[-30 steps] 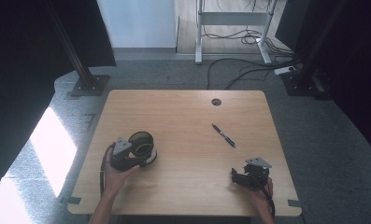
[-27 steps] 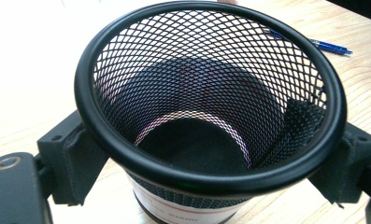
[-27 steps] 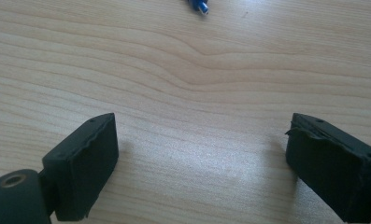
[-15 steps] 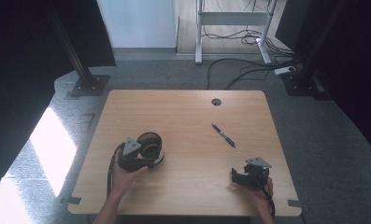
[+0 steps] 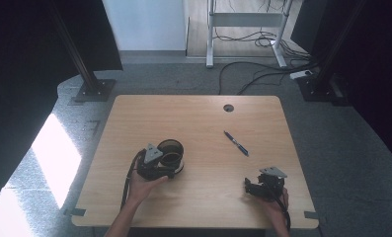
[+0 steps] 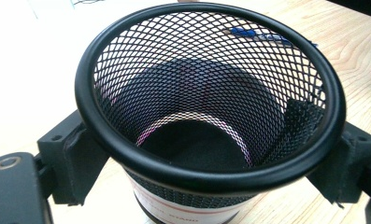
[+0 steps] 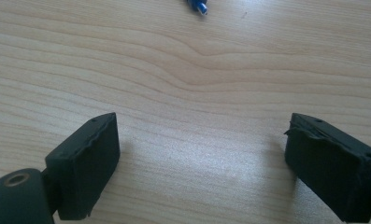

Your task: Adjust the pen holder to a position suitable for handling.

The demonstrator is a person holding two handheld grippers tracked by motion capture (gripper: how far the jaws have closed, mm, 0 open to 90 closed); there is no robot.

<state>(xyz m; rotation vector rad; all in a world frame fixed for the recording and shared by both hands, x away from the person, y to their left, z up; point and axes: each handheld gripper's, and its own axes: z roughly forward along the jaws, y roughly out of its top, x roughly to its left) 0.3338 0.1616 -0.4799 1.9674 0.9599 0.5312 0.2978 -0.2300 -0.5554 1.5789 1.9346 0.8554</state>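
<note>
A black wire-mesh pen cup (image 5: 173, 147) stands upright on the wooden table (image 5: 198, 113), left of centre. My left gripper (image 5: 165, 165) is shut on it, one jaw pressing each side of the cup below the rim. In the left gripper view the cup (image 6: 206, 56) is empty inside, and my left gripper (image 6: 209, 158) clasps its lower wall. A blue pen (image 5: 236, 143) lies loose right of centre, also seen through the mesh as the pen (image 6: 262, 35). My right gripper (image 5: 253, 185) rests near the front right edge, open, with bare wood between its jaws (image 7: 202, 158). The pen tip (image 7: 196, 5) lies ahead of it.
A round cable hole (image 5: 228, 107) sits near the table's far edge. Dark stands and a metal frame with cables (image 5: 243, 29) are on the floor beyond the table. Bright sunlight falls on the floor at the left (image 5: 45, 163).
My left hand has slid the mesh cup rightward across the table, toward the centre. The right gripper and the pen have stayed where they were.
</note>
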